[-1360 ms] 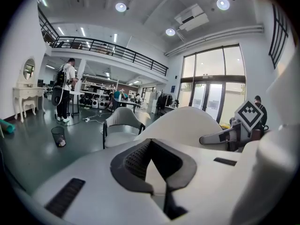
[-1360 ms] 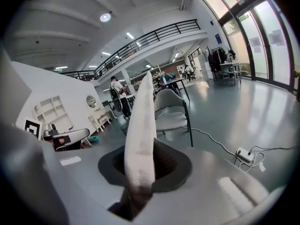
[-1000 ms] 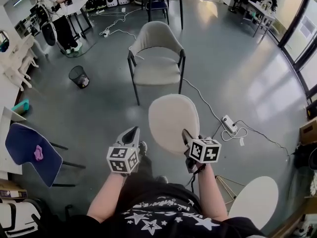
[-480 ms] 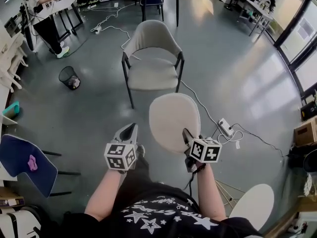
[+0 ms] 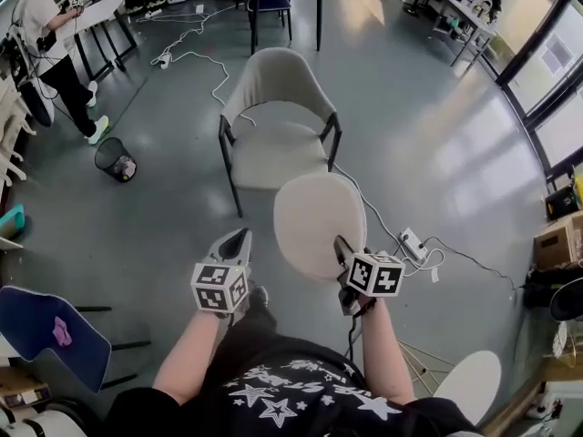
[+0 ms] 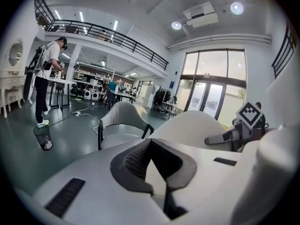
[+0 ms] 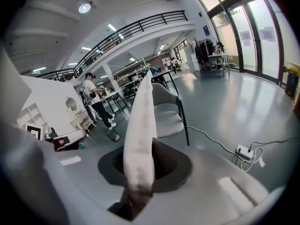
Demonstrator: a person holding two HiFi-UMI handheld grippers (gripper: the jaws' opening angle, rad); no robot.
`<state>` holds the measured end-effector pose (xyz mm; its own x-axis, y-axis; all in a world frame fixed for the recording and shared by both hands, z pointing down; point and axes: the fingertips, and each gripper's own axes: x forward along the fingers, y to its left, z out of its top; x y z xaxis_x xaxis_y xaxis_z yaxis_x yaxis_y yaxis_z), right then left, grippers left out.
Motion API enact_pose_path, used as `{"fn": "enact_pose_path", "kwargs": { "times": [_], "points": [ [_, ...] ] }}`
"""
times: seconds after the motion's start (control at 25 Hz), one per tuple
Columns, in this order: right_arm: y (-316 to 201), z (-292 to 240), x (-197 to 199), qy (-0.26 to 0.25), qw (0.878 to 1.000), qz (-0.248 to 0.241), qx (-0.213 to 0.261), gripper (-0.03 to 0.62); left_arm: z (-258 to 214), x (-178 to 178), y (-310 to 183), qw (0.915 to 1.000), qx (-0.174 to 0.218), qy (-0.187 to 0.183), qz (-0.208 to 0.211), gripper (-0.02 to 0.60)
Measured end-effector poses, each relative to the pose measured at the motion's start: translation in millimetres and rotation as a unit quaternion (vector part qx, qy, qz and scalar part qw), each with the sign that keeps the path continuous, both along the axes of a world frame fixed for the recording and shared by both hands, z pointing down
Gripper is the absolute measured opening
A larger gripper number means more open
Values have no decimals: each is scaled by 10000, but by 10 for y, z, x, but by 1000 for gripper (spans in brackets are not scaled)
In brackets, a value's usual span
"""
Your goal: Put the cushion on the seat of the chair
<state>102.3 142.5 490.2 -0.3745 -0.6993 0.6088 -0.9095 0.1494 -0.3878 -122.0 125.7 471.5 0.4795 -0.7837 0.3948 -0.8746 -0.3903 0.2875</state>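
On the head view my right gripper (image 5: 341, 247) clamps the near edge of the pale cushion (image 5: 319, 218), held in the air short of the chair (image 5: 273, 139); the left gripper (image 5: 235, 240) view shows its jaws closed on nothing; the right gripper view shows the cushion edge-on, pinched between the jaws.

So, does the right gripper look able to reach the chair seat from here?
Probably not yet: the right gripper, jaws clamped on the cushion, is short of the chair seat. The seat is bare and open floor lies between.
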Motion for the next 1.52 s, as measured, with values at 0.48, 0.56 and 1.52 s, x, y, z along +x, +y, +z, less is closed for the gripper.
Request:
{"fn": "enact_pose_path", "kwargs": {
  "times": [0.48,0.56,1.52],
  "points": [
    [-740,-27,-281,171,9995,240,-152,60,49,-391,-816,9998,-59,129,139,8],
    [-832,-32,-317,173,9994,275,-145,60,63,-434,-897,9997,-64,139,189,8],
    [-2195,208,77,-219,9990,165,-366,60,256,-44,-1894,9991,-318,-1,-294,8]
  ]
}}
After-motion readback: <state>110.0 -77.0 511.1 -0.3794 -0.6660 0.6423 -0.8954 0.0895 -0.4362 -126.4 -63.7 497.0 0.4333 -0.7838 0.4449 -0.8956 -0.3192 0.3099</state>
